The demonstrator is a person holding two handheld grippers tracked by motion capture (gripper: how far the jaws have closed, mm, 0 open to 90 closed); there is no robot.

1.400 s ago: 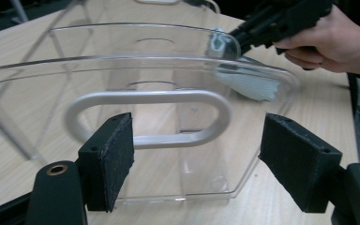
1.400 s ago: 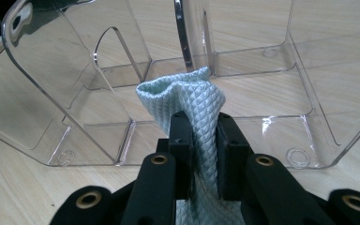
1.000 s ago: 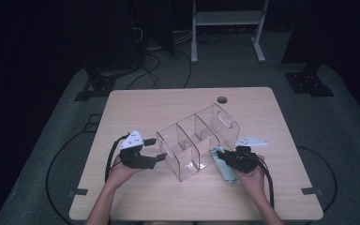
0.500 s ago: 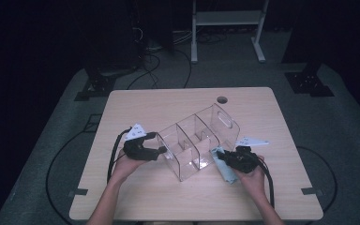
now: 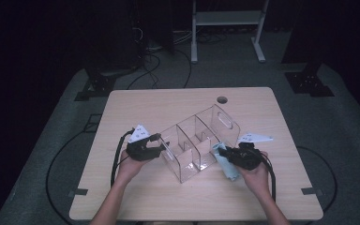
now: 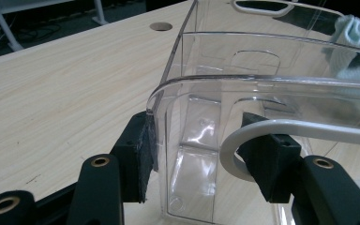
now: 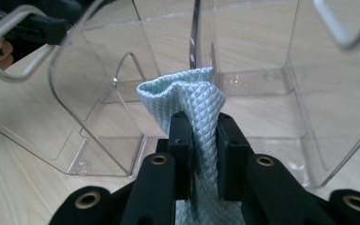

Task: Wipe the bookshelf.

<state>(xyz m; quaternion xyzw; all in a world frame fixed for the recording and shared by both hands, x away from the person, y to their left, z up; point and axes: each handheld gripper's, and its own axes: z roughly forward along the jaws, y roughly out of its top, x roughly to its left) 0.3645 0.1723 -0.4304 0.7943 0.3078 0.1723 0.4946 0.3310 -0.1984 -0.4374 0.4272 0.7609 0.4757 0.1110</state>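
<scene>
Two claws work one clear organizer [image 5: 198,143], a see-through bin w/ dividers and a handle cutout at each end, standing near mid-bench [image 5: 178,105]

Left claw [image 5: 157,143]: at the organizer's near-left end. Jaws have just been closing and now pinch the end wall; in the left gripper view one pad [image 6: 146,157] lies flat on the wall's outer face, the other sits inside the compartment behind the handle cutout. Judged purpose: hold the organizer steady so it can't slide or tip while the other side gets worked. Gripping the wall by the cutout gives a stiff edge to clamp

Right claw [image 5: 225,152]: at the organizer's right long side, low, near the bench. Jaws pressed together on a pale green cloth [image 7: 192,105] w/ a quilted weave; a bunched fold sticks out past the pads, the rest hangs below the claw. In the right gripper view the fold sits just in front of the clear side wall, about at a divider; touching or just apart, can't tell. Judged purpose: wiping the plastic, w/ a tight pinch so the cloth won't slip under rubbing

Round grommet hole [image 5: 222,100] in the bench lies beyond the organizer's far end, well apart, not involved
</scene>
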